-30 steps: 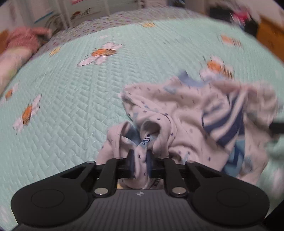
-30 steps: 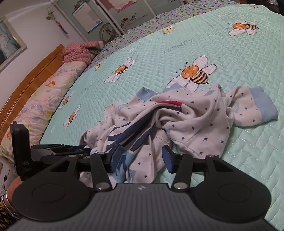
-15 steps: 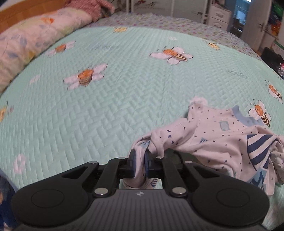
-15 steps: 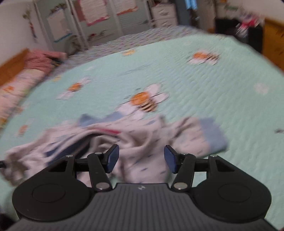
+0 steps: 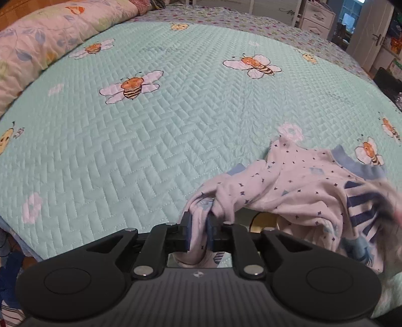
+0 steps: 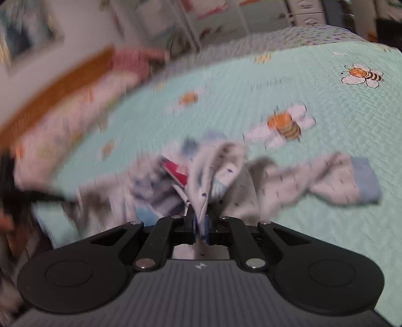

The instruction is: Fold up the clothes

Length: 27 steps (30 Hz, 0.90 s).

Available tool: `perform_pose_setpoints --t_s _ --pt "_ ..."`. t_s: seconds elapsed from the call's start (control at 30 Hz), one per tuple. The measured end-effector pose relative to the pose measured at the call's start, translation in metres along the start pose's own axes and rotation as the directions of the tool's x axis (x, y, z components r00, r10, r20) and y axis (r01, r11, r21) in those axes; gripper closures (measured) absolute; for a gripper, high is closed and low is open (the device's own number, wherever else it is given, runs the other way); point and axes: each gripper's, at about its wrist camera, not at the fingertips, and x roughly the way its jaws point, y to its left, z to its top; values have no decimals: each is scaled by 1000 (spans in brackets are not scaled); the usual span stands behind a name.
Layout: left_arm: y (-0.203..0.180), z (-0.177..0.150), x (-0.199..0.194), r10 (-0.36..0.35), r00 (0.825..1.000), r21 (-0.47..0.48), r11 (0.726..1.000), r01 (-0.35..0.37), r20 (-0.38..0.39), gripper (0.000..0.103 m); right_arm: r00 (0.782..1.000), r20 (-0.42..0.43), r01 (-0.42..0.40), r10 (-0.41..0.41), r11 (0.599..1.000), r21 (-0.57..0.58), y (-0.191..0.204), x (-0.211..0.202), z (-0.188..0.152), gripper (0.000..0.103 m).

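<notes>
A small white garment (image 5: pixel 301 186) with dark stars, navy stripes and pale blue cuffs lies bunched on the bed, at the lower right of the left wrist view. My left gripper (image 5: pixel 199 226) pinches a gathered fold at the garment's left end; its jaws are opening slightly, with the cloth still pressed between the pads. In the blurred right wrist view the same garment (image 6: pixel 276 181) spreads ahead, one sleeve with a blue cuff (image 6: pixel 364 178) trailing right. My right gripper (image 6: pixel 200 221) is closing on a raised fold, pads tight against it.
The mint quilted bedspread (image 5: pixel 150 125) with bee patterns stretches wide to the left and far side. A floral pillow (image 5: pixel 37 42) lies along the far left, below a wooden headboard (image 6: pixel 62 83). White drawers (image 5: pixel 319 17) and a door stand beyond the bed.
My right gripper went from wide open over the garment to shut on a fold. My left gripper carried its end of the garment sideways, stretching the cloth, and its view swung.
</notes>
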Motion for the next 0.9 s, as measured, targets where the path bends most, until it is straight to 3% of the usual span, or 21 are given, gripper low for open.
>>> perform_pose_setpoints --t_s 0.13,0.23,0.4,0.5,0.63,0.73,0.9 --pt "6 -1 -5 -3 1000 -12 1000 3 0 65 996 -68 50 -50 999 0 -13 -3 -22 92" --pt "13 1 -16 3 1000 -31 1000 -3 15 60 997 -75 13 -6 995 97 -27 -14 -22 74" --pt "4 12 -38 -87 992 39 996 83 92 58 994 85 -83 64 967 241 -46 -45 -4 69" --pt "-21 23 -43 -148 981 135 982 131 127 52 985 161 -100 64 968 230 -52 -42 19 69" --pt "-63 42 -28 -196 972 283 947 154 126 51 991 118 -77 62 989 128 -47 3 46 69" --pt "-93 58 -3 -214 973 407 899 160 91 51 997 55 -54 50 996 70 -42 45 58 69" --pt "-123 77 54 -199 979 559 818 137 52 51 998 49 -56 50 991 119 -43 65 54 66"
